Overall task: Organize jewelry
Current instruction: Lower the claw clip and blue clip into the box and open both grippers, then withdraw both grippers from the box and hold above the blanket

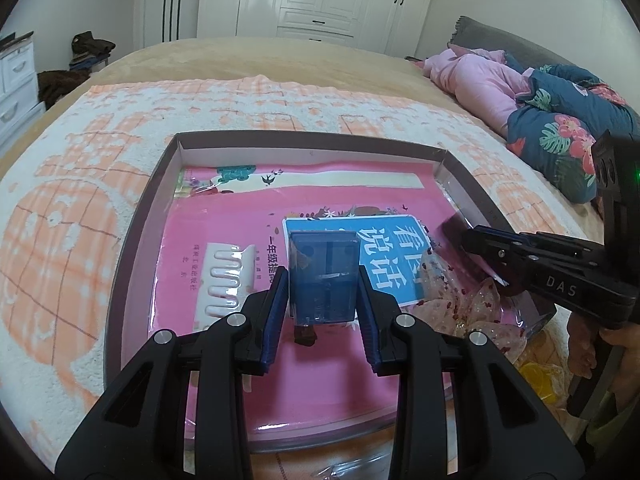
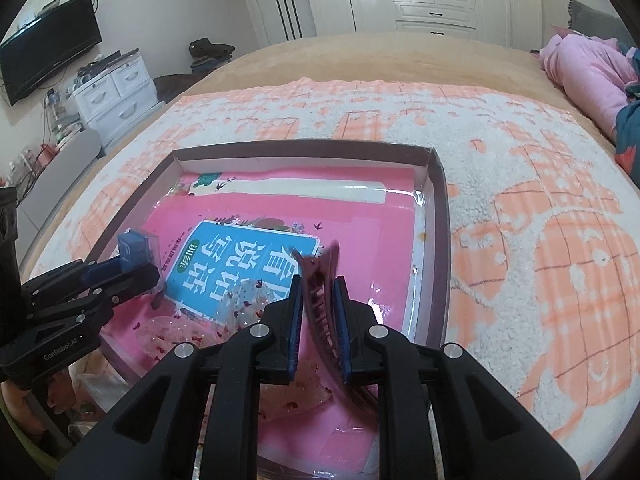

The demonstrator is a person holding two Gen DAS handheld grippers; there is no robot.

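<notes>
On the bed lies a fluffy white and orange blanket (image 1: 100,168), and on it sits a shallow cardboard tray (image 1: 132,248) with a dark rim. Inside the tray lies a pink book (image 1: 224,232) with a blue label, wrapped in shiny plastic.

The left claw (image 1: 323,312) is closed on a small see-through blue box (image 1: 323,276), its blue pads pressing the box's two sides. The box stands upright over the pink book, near the middle of the tray. A small dark piece (image 1: 305,334) shows just under the box; I cannot tell what it is. To the left of the box a white comb (image 1: 228,280) lies flat on the book.

The right claw (image 2: 318,320) stands narrow, with a dark red hair clip (image 2: 320,280) between its pads. The clip leans against the right pad, its toothed edge facing the left one; whether the left pad touches it I cannot tell. It hangs over the near right part of the tray. Just to its left a clear hair bow (image 2: 240,304) sprinkled with red specks lies on the book, partly over the blue label.

Pink and flowered blue bedding (image 1: 552,120) is piled at the far right of the bed.
</notes>
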